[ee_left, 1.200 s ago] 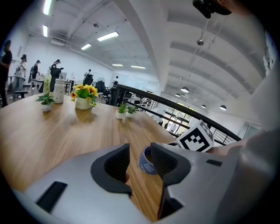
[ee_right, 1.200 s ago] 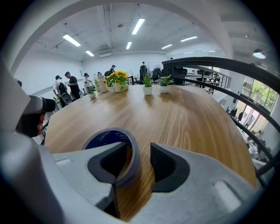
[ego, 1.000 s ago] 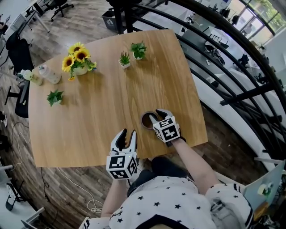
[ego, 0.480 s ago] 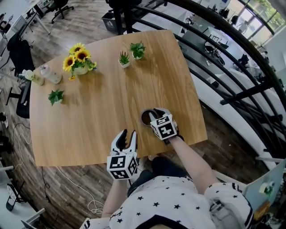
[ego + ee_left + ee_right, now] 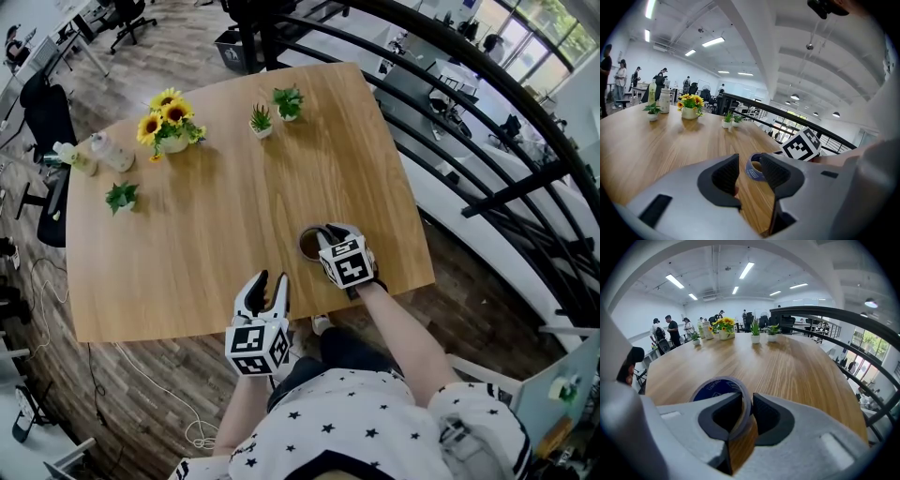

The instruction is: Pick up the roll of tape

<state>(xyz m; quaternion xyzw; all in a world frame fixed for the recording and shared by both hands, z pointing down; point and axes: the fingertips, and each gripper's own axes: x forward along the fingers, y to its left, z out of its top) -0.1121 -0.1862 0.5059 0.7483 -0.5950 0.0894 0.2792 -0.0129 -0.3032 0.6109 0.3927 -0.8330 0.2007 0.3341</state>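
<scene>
The roll of tape [image 5: 307, 246] lies flat on the wooden table [image 5: 225, 216] near its front right corner; it has a blue printed core and a brown outer side. My right gripper [image 5: 324, 236] reaches down over it, one jaw inside the ring and the other outside. In the right gripper view the jaws are closing, and the pads pinch the wall of the roll of tape [image 5: 718, 389] at my right gripper [image 5: 746, 414]. My left gripper [image 5: 268, 282] hovers open at the table's front edge with nothing between its fingers. In the left gripper view, my left gripper [image 5: 750, 172] looks toward the roll of tape [image 5: 752, 168].
A pot of sunflowers [image 5: 169, 127], two bottles [image 5: 103, 152] and small potted plants [image 5: 120, 198] [image 5: 261, 122] [image 5: 289, 101] stand along the far side. A black railing [image 5: 469, 141] curves past the table's right edge. Office chairs stand at the left.
The right gripper's jaws have narrowed from wide open to pinching the roll's wall. The left gripper has shifted only slightly by the table edge.
</scene>
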